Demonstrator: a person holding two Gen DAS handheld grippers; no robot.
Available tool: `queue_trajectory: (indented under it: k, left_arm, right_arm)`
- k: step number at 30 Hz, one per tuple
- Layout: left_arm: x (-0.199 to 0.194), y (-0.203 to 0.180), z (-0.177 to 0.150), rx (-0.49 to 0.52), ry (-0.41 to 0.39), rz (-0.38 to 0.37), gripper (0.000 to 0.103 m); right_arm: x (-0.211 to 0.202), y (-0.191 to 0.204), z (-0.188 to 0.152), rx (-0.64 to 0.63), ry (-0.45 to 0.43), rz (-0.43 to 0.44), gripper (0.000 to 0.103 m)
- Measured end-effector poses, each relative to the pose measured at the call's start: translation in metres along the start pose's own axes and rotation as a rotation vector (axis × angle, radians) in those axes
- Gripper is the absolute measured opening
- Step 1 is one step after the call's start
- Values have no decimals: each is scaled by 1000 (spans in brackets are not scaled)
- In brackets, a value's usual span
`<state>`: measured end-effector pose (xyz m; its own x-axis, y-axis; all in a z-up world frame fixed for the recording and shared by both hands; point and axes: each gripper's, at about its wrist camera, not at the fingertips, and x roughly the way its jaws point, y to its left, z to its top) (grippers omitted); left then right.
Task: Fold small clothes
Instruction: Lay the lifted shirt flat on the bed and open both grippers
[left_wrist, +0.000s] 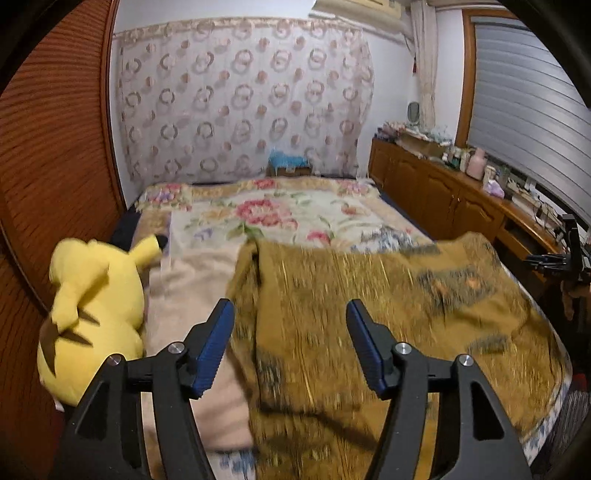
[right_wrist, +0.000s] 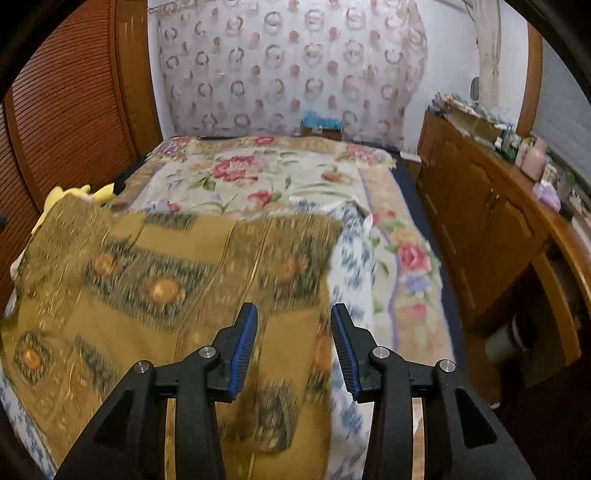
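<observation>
Mustard patterned garment (left_wrist: 369, 314) spread flat across near end of floral bed (left_wrist: 280, 214), blurred. Left hand-held gripper (left_wrist: 290, 345) above its left part, jaws wide apart, empty. Right hand-held gripper (right_wrist: 293, 347) over its right edge, jaws apart, empty. Yellow plush toy (left_wrist: 92, 314) just beside garment, at left.

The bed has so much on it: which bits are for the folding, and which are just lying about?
For the folding:
- mustard patterned garment
- left gripper, jaws open
- right gripper, jaws open

Just lying about:
- yellow plush toy
- floral bedspread
- wooden cabinet with clutter on top
- patterned curtain
</observation>
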<state>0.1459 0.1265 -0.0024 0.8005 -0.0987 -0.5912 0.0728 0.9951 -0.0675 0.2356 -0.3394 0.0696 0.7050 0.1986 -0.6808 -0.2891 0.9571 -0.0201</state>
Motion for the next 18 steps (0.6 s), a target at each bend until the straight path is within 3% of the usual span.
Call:
queue_trajectory:
  k: [4, 9, 18]
  left_arm:
    - [4, 2, -23, 3, 46, 12, 64]
    - [14, 7, -45, -22, 94, 13, 64]
    - [27, 4, -52, -16, 114, 15, 64]
  right_arm:
    - [-15, -7, -21, 7, 20, 24, 43]
    - [3, -19, -31, 23, 49, 49, 43]
    - [11, -25, -30, 20, 70, 17, 43]
